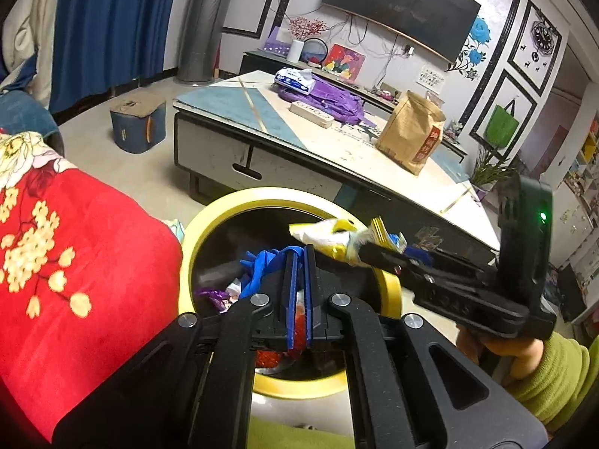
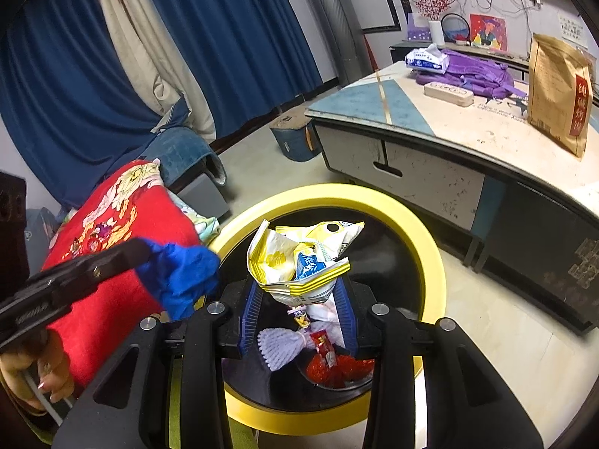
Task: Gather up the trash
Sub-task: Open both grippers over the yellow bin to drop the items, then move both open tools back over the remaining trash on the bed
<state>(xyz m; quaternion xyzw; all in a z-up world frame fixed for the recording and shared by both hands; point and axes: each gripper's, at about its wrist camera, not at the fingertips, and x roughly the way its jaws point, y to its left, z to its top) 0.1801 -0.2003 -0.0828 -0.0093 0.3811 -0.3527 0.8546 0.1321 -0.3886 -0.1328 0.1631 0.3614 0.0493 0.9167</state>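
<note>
We are holding left tongs (image 1: pixel 298 258) clamped on a blue glove (image 1: pixel 258 265), right tongs (image 2: pixel 299 292) clamped on a yellow wrapper (image 2: pixel 299 258), both over the yellow-rimmed bin (image 2: pixel 430 247), its near rim hiding behind tongs, red blanket (image 1: pixel 75 243) crowding left.

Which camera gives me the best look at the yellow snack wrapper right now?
The right wrist view: the yellow snack wrapper sits centred, crumpled between the right gripper pads above the yellow-rimmed bin. The left wrist view shows it only side-on, smaller and partly hidden.
</note>
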